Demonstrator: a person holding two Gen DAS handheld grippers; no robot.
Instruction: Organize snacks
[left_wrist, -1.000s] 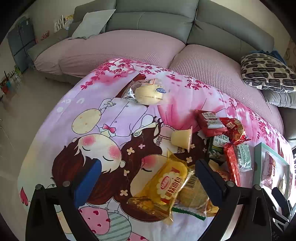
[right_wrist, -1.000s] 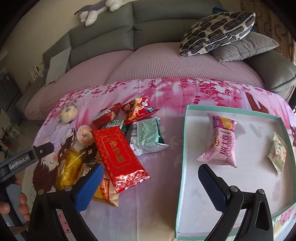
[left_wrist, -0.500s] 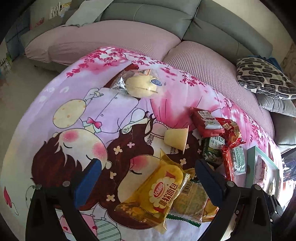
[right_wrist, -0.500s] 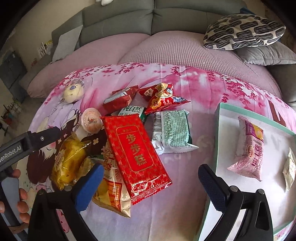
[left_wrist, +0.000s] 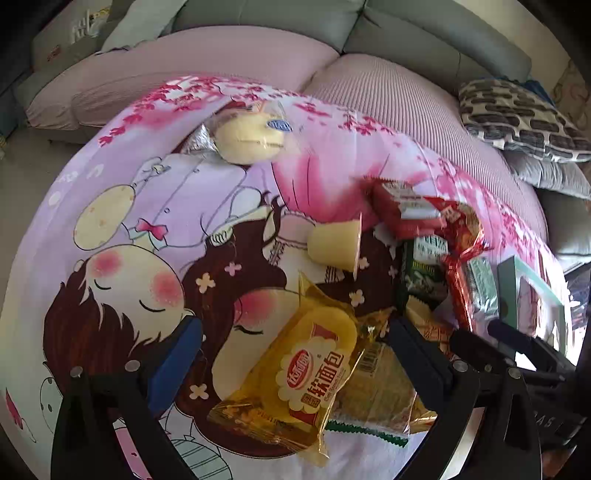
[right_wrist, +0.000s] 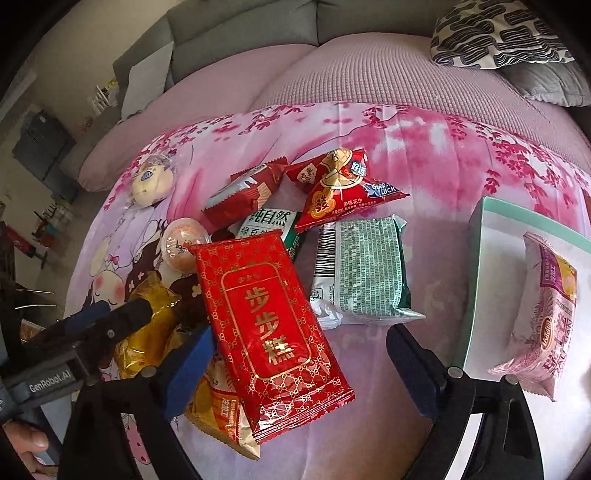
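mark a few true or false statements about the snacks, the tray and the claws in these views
1. The long red packet lies inside the tray. False: it lies on the cartoon blanket, overlapping other snacks, between the right claw's closing jaws.
2. A pink packet is in the tray. True.
3. The left claw is shut on the yellow bread packet. False: its jaws stand open on either side of it.
4. The jelly cup lies on its side. True.
5. The green-and-white packet lies on the blanket beside the tray. True.
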